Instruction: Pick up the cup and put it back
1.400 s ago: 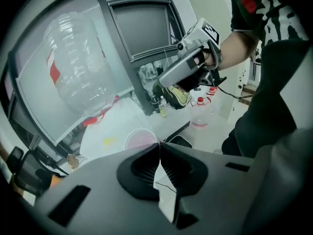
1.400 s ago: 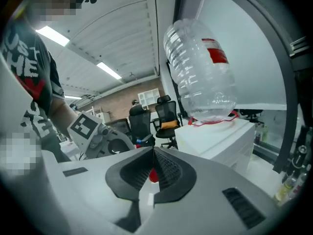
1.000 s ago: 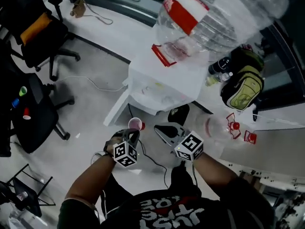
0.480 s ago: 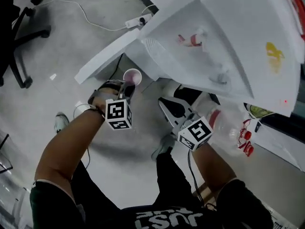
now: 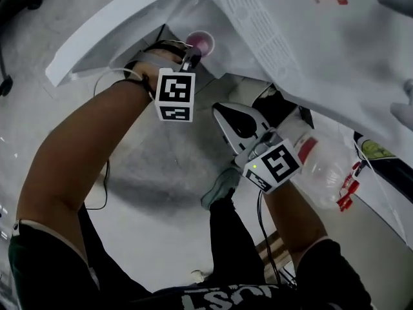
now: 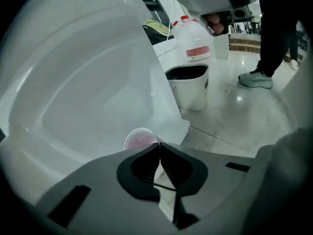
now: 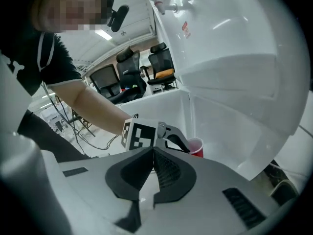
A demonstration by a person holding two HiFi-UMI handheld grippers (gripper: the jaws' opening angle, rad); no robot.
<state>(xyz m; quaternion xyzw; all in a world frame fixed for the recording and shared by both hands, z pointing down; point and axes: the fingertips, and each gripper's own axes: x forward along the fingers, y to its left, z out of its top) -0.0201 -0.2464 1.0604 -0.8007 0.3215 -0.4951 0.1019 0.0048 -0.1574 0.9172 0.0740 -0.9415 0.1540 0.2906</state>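
Left claw point(image 5: 192, 58) is pinching the rim of the red cup point(image 5: 200, 42), keeping it upright against the white dispenser point(image 5: 271, 31), we'd guess to avoid spills. Right claw point(image 5: 222, 113) is closed and empty, waiting nearby.

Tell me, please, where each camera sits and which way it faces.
Head view: on the person's head, facing steeply down; shows both forearms, the left gripper holding the cup, and the right gripper.
Left gripper view: on the left gripper, facing along its jaws, shut on the cup's rim, toward the white dispenser.
Right gripper view: on the right gripper, jaws shut and empty, facing the left gripper.
Shared: all three show the cup.
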